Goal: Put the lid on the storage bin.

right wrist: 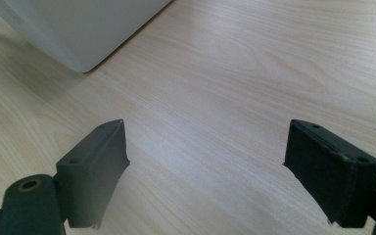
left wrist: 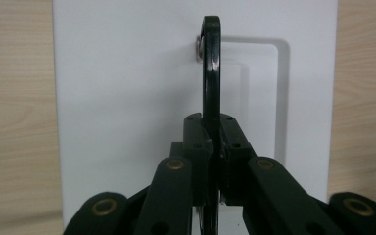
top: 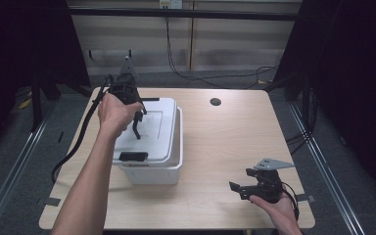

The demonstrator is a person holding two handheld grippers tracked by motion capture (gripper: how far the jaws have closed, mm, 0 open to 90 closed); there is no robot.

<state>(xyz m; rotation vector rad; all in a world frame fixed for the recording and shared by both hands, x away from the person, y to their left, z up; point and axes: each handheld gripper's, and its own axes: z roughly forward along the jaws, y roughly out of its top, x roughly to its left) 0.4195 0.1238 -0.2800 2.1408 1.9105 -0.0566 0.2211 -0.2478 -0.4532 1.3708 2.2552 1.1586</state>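
A white lidded storage box (top: pixel 152 164) stands on the left half of the wooden table (top: pixel 225 142). Its lid (left wrist: pixel 127 73) carries a black hinged handle (left wrist: pixel 211 73), which is swung up on edge. My left gripper (left wrist: pixel 214 147) reaches down from above and is shut on the handle (top: pixel 137 126); in the high view the left gripper (top: pixel 138 117) sits over the middle of the lid. My right gripper (top: pixel 240 180) rests low near the table's front right, jaws wide apart and nothing between them. In the right gripper view, my right gripper (right wrist: pixel 205 156) faces bare wood, with a box corner (right wrist: pixel 78 29) farther off.
A black latch (top: pixel 133 156) clips the lid at the box's near end. A round cable hole (top: pixel 215 102) sits near the table's far edge. Cables trail over the floor behind the table. Dark curtains flank both sides.
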